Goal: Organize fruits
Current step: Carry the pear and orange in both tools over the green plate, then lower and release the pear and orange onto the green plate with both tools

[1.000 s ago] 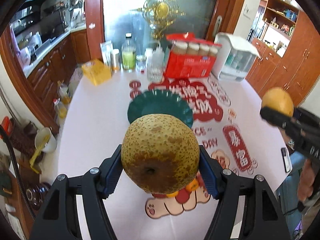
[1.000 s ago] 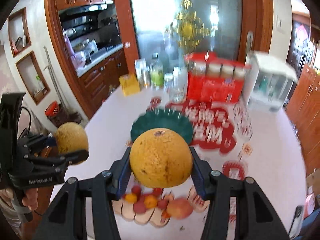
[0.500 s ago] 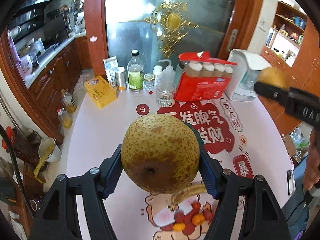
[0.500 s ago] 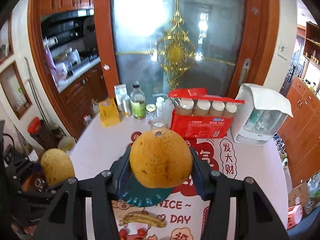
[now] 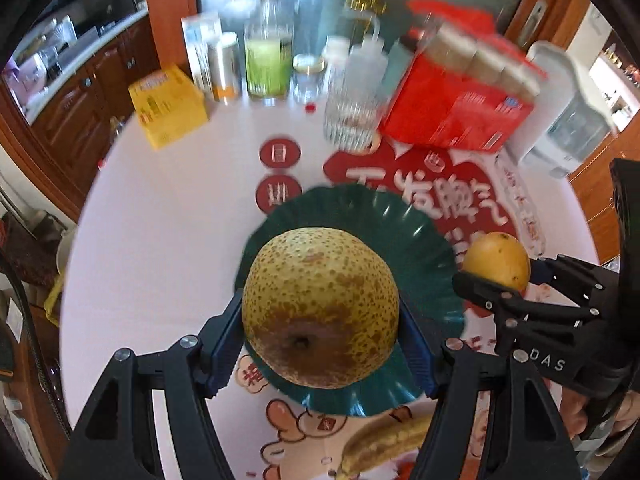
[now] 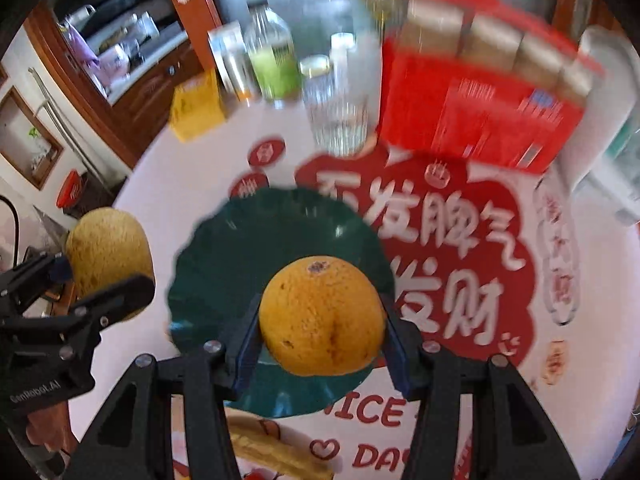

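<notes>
My left gripper (image 5: pixel 320 320) is shut on a large speckled yellow-brown pear (image 5: pixel 320 308), held above the near side of a dark green fluted plate (image 5: pixel 420 248). My right gripper (image 6: pixel 322 324) is shut on an orange (image 6: pixel 322 316) over the same plate (image 6: pixel 240 248). In the left wrist view the right gripper (image 5: pixel 496 280) and its orange (image 5: pixel 498 258) hang at the plate's right edge. In the right wrist view the left gripper (image 6: pixel 108 280) and the pear (image 6: pixel 108 256) sit left of the plate. A banana (image 5: pixel 384 444) lies on the mat just in front of the plate.
At the back of the round white table (image 5: pixel 168 232) stand a red box of bottles (image 5: pixel 456 108), a ribbed glass (image 5: pixel 348 120), a green-juice bottle (image 5: pixel 268 60), a can, a jar, a yellow box (image 5: pixel 168 104) and a white dispenser (image 5: pixel 568 120). A red printed mat (image 6: pixel 440 248) lies beside the plate.
Both grippers have come down and forward with their fruits. They now hang close over the green plate, which fills much more of each view. The scene behind is blurred.
</notes>
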